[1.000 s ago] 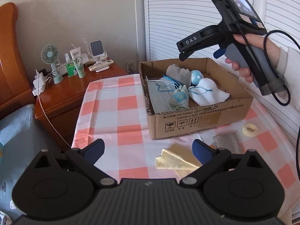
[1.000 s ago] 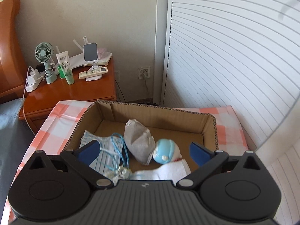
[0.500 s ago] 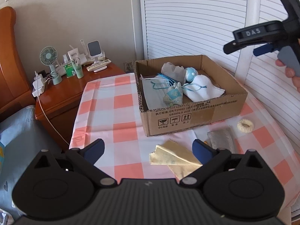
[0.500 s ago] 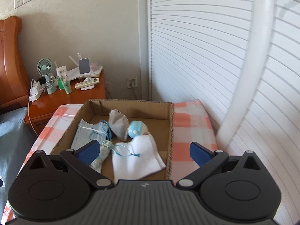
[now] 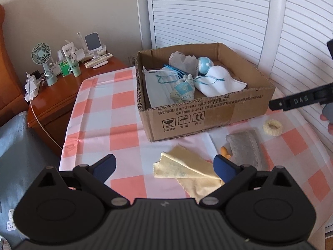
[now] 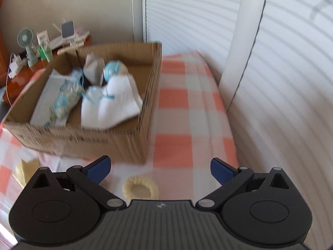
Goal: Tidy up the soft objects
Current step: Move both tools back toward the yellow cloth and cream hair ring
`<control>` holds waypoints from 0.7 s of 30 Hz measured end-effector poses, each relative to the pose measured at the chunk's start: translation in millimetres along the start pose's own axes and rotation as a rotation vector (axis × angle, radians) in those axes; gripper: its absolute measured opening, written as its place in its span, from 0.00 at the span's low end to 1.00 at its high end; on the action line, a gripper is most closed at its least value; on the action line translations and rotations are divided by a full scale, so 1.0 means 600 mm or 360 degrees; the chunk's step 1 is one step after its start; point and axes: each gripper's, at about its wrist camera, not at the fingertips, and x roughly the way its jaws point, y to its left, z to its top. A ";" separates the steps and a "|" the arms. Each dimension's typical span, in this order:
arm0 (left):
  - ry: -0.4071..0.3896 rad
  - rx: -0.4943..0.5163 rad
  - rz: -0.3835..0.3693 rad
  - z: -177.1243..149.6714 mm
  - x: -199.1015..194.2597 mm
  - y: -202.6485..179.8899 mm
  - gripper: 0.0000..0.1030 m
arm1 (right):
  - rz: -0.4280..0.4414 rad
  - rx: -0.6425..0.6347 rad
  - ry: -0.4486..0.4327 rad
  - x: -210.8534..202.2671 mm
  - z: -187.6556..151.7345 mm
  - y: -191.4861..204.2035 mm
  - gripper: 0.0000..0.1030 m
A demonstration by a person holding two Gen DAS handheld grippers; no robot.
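Observation:
A cardboard box (image 5: 208, 116) on the checked table holds a white cloth (image 5: 218, 82), face masks (image 5: 158, 83), a patterned pouch (image 5: 183, 88) and a blue ball (image 5: 205, 64). In front of the box lie a yellow cloth (image 5: 187, 170), a grey pad (image 5: 245, 148) and a cream scrunchie (image 5: 272, 127). My left gripper (image 5: 164, 166) is open and empty above the yellow cloth. My right gripper (image 6: 160, 169) is open and empty just above the scrunchie (image 6: 140, 189), right of the box (image 6: 87, 139); its finger shows in the left wrist view (image 5: 299, 100).
A wooden nightstand (image 5: 62, 95) at the left carries a small fan (image 5: 41, 58), bottles and a phone stand. White louvred doors (image 5: 229, 10) stand behind the table. A small orange thing (image 5: 224, 152) lies by the grey pad. Grey bedding (image 5: 20, 150) lies at the lower left.
My right gripper has left the space over the box and moved right and down toward the scrunchie. My left gripper has drawn back and risen a little.

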 end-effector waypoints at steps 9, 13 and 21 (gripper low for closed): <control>0.0056 0.0028 -0.0048 -0.007 0.013 -0.003 0.97 | -0.0125 -0.0110 0.0015 0.043 -0.054 0.042 1.00; 0.0078 0.0053 -0.0069 -0.011 0.015 -0.006 0.97 | -0.0149 -0.0122 -0.0008 0.046 -0.066 0.039 1.00; 0.0129 0.0097 -0.0150 -0.013 0.021 -0.003 0.97 | -0.0090 -0.0042 -0.0008 0.037 -0.083 0.001 1.00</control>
